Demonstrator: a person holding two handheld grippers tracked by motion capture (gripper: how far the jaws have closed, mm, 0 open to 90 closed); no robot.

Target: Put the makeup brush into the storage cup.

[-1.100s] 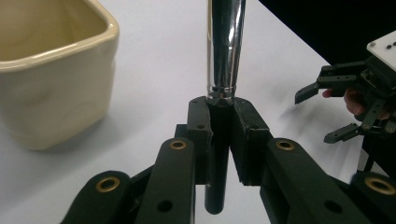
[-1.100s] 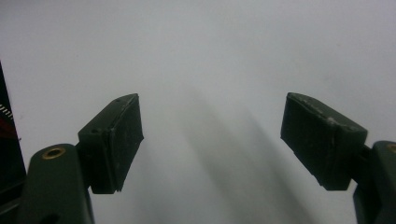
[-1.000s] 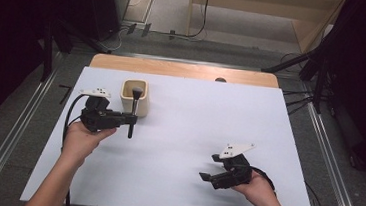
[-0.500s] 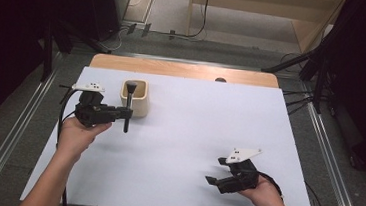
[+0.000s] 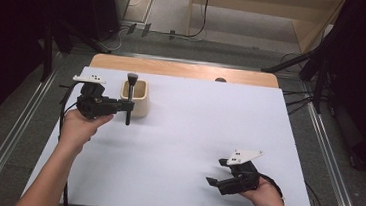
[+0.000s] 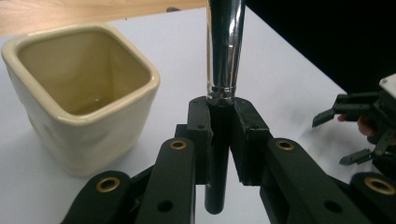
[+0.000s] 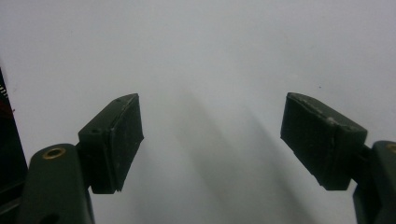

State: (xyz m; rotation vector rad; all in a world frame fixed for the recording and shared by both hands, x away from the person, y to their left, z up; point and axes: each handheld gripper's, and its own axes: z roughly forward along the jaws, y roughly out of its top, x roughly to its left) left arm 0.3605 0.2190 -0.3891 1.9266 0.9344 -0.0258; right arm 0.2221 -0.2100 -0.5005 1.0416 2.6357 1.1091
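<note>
I had the left gripper [image 5: 126, 107] clamped tight on the slim black-handled makeup brush with the shiny chrome ferrule [image 5: 130, 98], pads squeezed on the dark handle just below the metal collar. From the left gripper view the brush [image 6: 224, 56] stood upright between my jaws, ferrule rising out of the top, the handle's end poking down beneath the pads. The brush hung just beside the cream-coloured, square-mouthed ceramic cup [image 5: 139, 104], at its near left edge in the high view, bristle head up at about rim level. In the left gripper view that cup [image 6: 79, 112] sat to the left of the jaws, close but not touching them that I could see. Over on the other side, my right gripper [image 5: 216, 178] sat well apart, low over the white table sheet [image 5: 193, 134], jaws spread wide with nothing between them [image 7: 212, 140].
</note>
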